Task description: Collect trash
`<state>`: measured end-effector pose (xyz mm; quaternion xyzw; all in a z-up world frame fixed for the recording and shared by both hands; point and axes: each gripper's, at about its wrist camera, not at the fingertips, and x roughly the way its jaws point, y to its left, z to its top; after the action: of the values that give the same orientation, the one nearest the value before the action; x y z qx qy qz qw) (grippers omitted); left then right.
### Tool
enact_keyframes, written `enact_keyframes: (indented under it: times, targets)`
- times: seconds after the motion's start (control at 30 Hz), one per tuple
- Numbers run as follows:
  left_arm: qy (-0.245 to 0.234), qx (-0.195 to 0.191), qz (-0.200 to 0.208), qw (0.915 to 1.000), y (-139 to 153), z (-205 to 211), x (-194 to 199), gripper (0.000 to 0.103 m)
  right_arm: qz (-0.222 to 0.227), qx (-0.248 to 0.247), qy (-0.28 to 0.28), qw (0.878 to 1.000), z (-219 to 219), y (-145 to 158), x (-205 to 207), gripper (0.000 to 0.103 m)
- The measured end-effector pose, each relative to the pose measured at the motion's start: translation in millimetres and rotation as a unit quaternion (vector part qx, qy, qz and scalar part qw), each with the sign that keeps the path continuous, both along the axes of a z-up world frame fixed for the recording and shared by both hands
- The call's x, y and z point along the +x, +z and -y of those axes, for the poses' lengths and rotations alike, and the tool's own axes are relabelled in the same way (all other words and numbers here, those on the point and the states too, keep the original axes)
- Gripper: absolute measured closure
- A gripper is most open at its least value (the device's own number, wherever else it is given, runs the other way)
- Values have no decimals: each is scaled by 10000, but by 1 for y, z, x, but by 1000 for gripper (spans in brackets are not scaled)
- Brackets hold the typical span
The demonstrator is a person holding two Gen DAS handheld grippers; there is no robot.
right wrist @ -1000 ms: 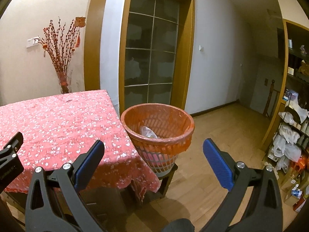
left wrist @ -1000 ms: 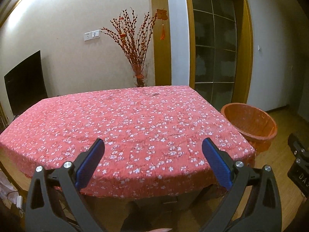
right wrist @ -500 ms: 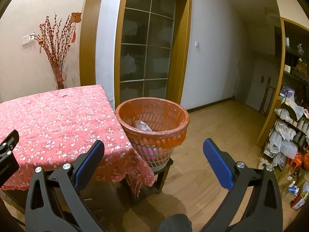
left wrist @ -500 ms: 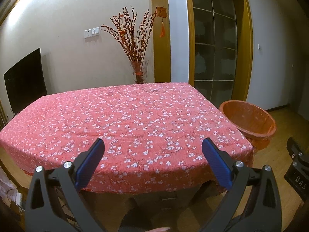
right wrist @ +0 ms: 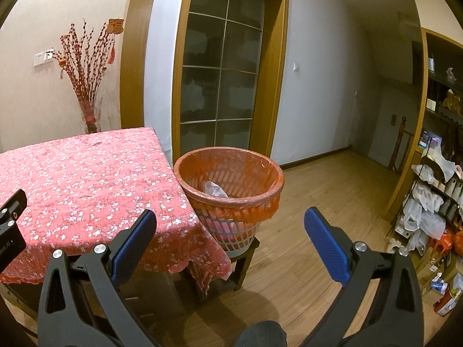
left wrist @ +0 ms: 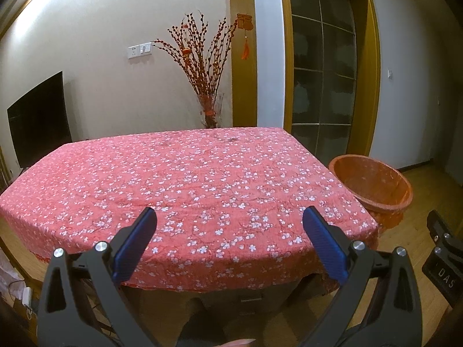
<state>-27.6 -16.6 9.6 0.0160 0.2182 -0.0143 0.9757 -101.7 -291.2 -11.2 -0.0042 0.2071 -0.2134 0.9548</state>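
- Where it stands on a low dark stand [right wrist: 243, 256] at the table's right edge, the bin [right wrist: 228, 190] is upright with its mouth facing up, lined with an orange bag [right wrist: 260, 205] folded over the rim.
- A crumpled piece of clear plastic trash [right wrist: 214, 188] lies inside the bin against the near-left wall; which way it points is hard to make out, and its lower part is hidden by the rim.
- In the left view the bin [left wrist: 373, 183] shows only its rim and inner wall, its base cut off behind the table corner; its contents cannot be seen there.
- The right gripper [right wrist: 228, 225] has its blue pads spread wide and empty, with the bin seen between and beyond them, closer to the left pad.
- The left gripper [left wrist: 228, 225] is likewise wide open and holds nothing, facing the table [left wrist: 188, 179]; the bin sits well off to its right.
- The red flowered cloth [right wrist: 86, 179] covers the table, its hem hanging over the corner beside the bin.
- A vase of red branches [left wrist: 207, 66] stands behind the table's far edge, its foot hidden.
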Motion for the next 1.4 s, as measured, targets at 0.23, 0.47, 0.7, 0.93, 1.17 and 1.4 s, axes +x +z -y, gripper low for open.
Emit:
enact_keyframes:
  times: [0.23, 0.47, 0.7, 0.93, 1.17, 1.4]
  targets:
    - [0, -28, 25, 10000, 2, -2, -1, 4, 1, -23, 23, 10000, -1, 2, 0, 2]
    - [6, -37, 16, 10000, 2, -1, -1, 4, 1, -24, 16, 10000, -2, 2, 0, 2]
    - [9, -38, 12, 10000, 2, -1, -1, 4, -5, -20, 15, 10000, -2, 2, 0, 2]
    - [10, -40, -5, 10000, 2, 1, -2, 4, -4, -21, 20, 10000, -1, 2, 0, 2]
    - [15, -43, -9, 10000, 2, 1, -2, 4, -16, -12, 27, 10000, 0, 1, 0, 2]
    - [11, -46, -21, 10000, 1, 2, -3, 4, -41, 5, 34, 10000, 1, -1, 1, 2]
